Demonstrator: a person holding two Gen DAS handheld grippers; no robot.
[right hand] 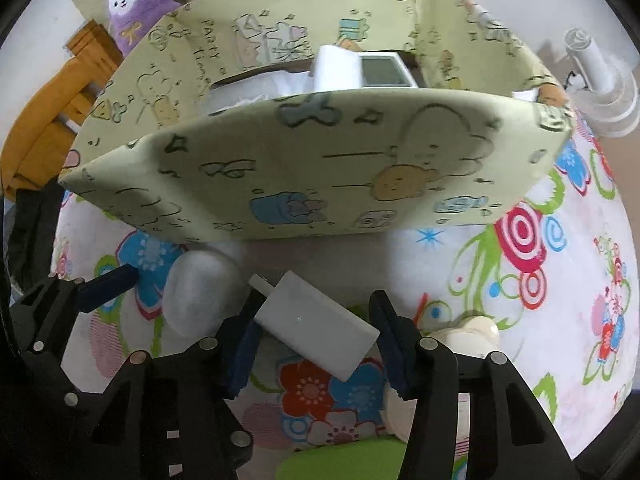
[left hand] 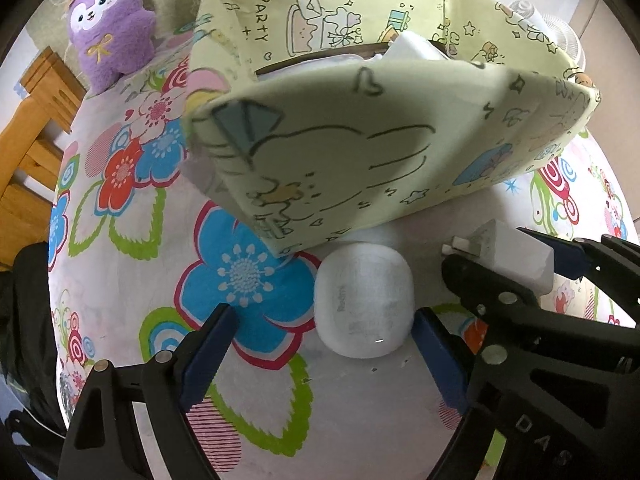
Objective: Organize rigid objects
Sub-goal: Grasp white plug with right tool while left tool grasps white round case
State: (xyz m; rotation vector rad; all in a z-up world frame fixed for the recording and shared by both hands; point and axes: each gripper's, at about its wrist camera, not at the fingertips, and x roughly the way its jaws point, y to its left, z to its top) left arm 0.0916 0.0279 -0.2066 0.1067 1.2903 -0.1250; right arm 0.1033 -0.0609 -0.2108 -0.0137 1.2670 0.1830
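We see the white earbud case (left hand: 364,300) lying on the floral cloth (left hand: 132,272) just in front of the pale-green box (left hand: 360,128), between the left gripper (left hand: 324,344)'s wide-spread fingers, nearer the right-hand one. Beside it, the right gripper (right hand: 316,344) clamps the white charger (right hand: 316,326), tilted, prongs toward the box. The box wall blocks the way ahead. Right-wrist view adds white items inside the box, a cream object (right hand: 468,334) by the gripper & a fan (right hand: 600,84) behind the box; left-wrist view shows the purple plush (left hand: 108,20) more fully.
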